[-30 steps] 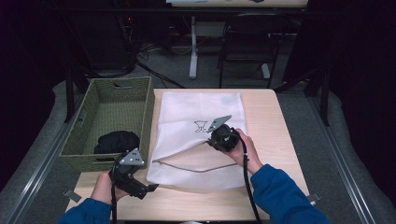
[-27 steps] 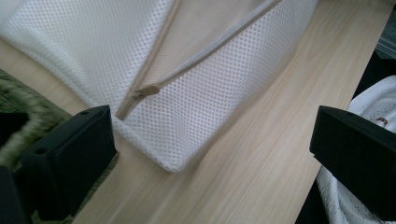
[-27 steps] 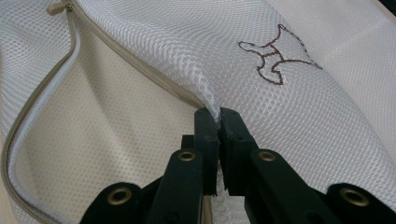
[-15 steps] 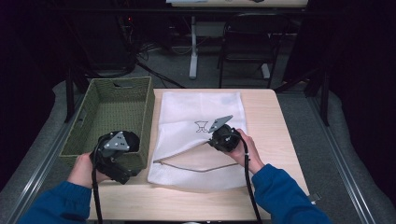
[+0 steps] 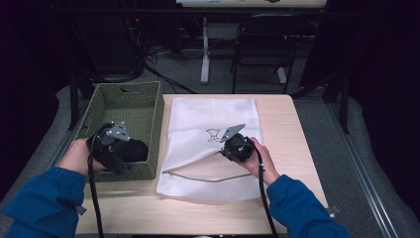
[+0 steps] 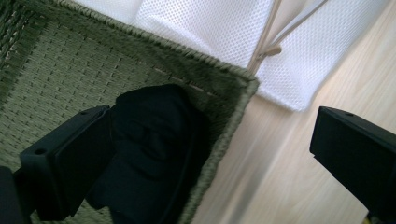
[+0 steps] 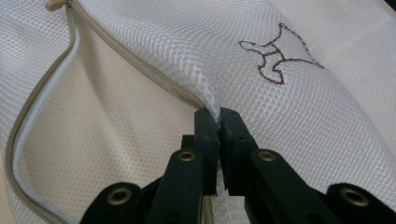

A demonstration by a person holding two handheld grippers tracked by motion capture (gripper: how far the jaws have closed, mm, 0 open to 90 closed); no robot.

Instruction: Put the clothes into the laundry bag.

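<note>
Mesh bag (image 7: 140,116) pinched; left gripper view shows black garment (image 6: 154,154).

One mesh bag (image 5: 213,148), one basket (image 5: 126,106), one black garment (image 6: 149,149), two grippers.

a dim office or lab: desk legs (image 5: 204,54), cables (image 5: 158,54), folding chair (image 5: 260,47).

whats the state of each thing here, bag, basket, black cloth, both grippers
mesh bag: flat on table, zipper open, top layer pinched up
basket: upright, holds black cloth
black cloth: bunched in basket corner, not gripped
left hand-held gripper: open, over basket edge
right hand-held gripper: shut on mesh bag
</note>
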